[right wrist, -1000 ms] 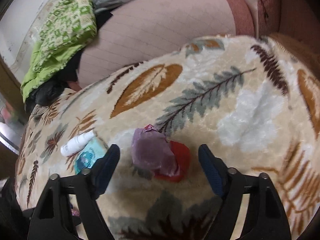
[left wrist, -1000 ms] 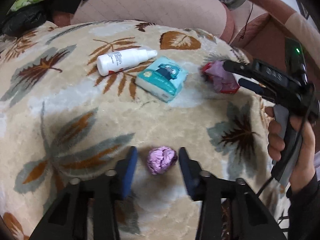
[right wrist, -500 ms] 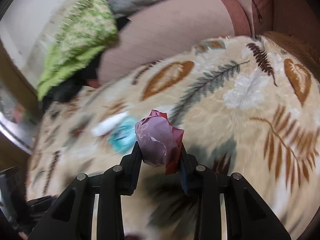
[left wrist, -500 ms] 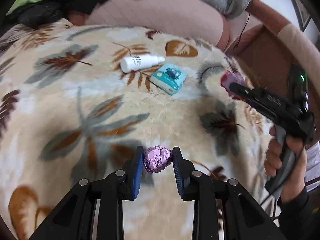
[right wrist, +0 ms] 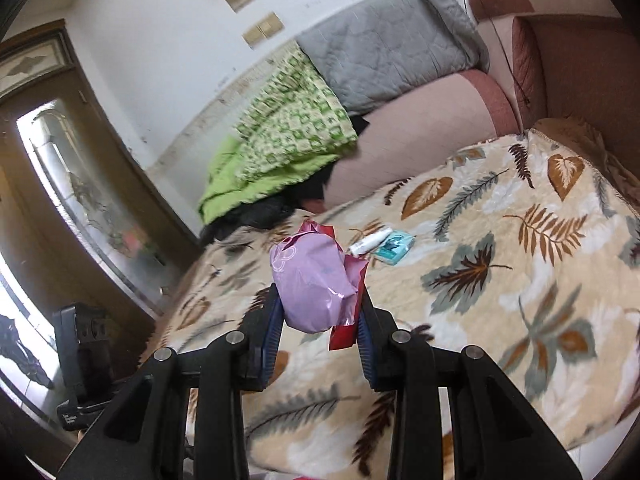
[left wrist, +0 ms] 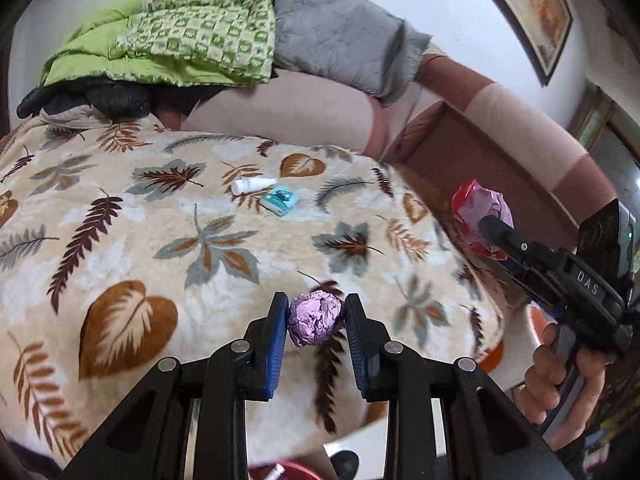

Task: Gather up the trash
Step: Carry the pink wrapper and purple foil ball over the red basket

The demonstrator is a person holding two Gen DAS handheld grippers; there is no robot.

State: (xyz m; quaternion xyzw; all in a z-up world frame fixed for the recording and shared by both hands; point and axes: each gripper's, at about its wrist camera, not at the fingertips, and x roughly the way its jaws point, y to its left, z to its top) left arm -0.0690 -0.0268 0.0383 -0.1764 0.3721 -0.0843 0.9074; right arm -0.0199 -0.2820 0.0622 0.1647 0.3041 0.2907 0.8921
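Note:
My left gripper (left wrist: pixel 316 322) is shut on a crumpled purple paper ball (left wrist: pixel 316 322) and holds it above the near edge of the leaf-patterned blanket (left wrist: pixel 168 240). My right gripper (right wrist: pixel 318 320) is shut on a pink and red plastic wrapper (right wrist: pixel 314 284), lifted off the blanket (right wrist: pixel 520 280). In the left wrist view the right gripper (left wrist: pixel 486 226) shows at the right with the wrapper (left wrist: pixel 478 212) in its tips, held by a hand (left wrist: pixel 560 380).
A white bottle (left wrist: pixel 253 185) and a teal tissue pack (left wrist: pixel 280 200) lie on the blanket; both show in the right wrist view, bottle (right wrist: pixel 370 242), pack (right wrist: pixel 394 248). Green and grey bedding (left wrist: pixel 192 40) is piled behind. A red rim (left wrist: pixel 292 470) shows below the blanket's edge.
Both grippers closed on their trash and lifted it off the blanket, pulling back toward the near edge. The view of the blanket has widened.

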